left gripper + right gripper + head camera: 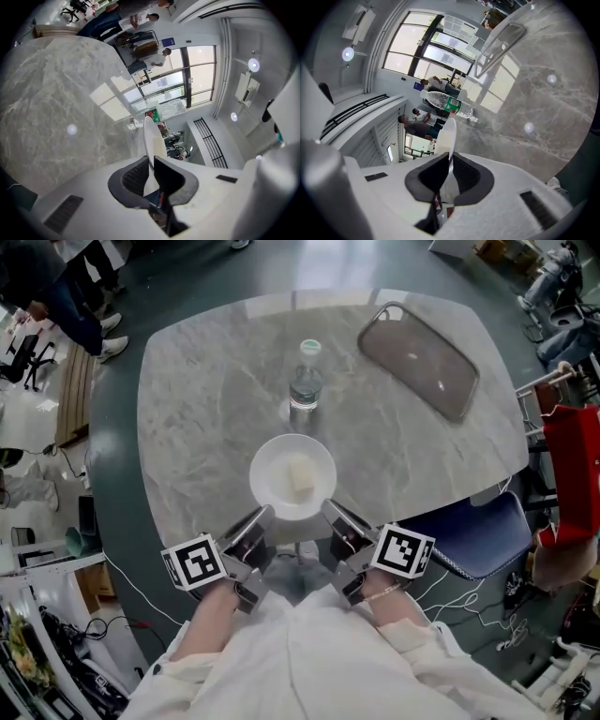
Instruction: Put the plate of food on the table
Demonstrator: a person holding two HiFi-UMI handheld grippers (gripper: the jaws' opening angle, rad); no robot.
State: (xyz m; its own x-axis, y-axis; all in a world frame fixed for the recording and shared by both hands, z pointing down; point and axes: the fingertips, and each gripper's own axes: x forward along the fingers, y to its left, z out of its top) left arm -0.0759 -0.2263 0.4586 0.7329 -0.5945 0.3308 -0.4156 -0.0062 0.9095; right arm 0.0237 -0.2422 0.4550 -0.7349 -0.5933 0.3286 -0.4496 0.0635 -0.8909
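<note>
Round white plate [270,459], pale food block [300,476] | rim pinched by left gripper [263,518] and right gripper [331,513] | over grey marble table [206,399] — near edge

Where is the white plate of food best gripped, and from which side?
By its thin rim at the near edge, coming from the person's side. The plate is shallow with food in the middle, so only the rim fits a claw. The left claw and right claw each pinch it there, one per side, which should keep it level.
</note>
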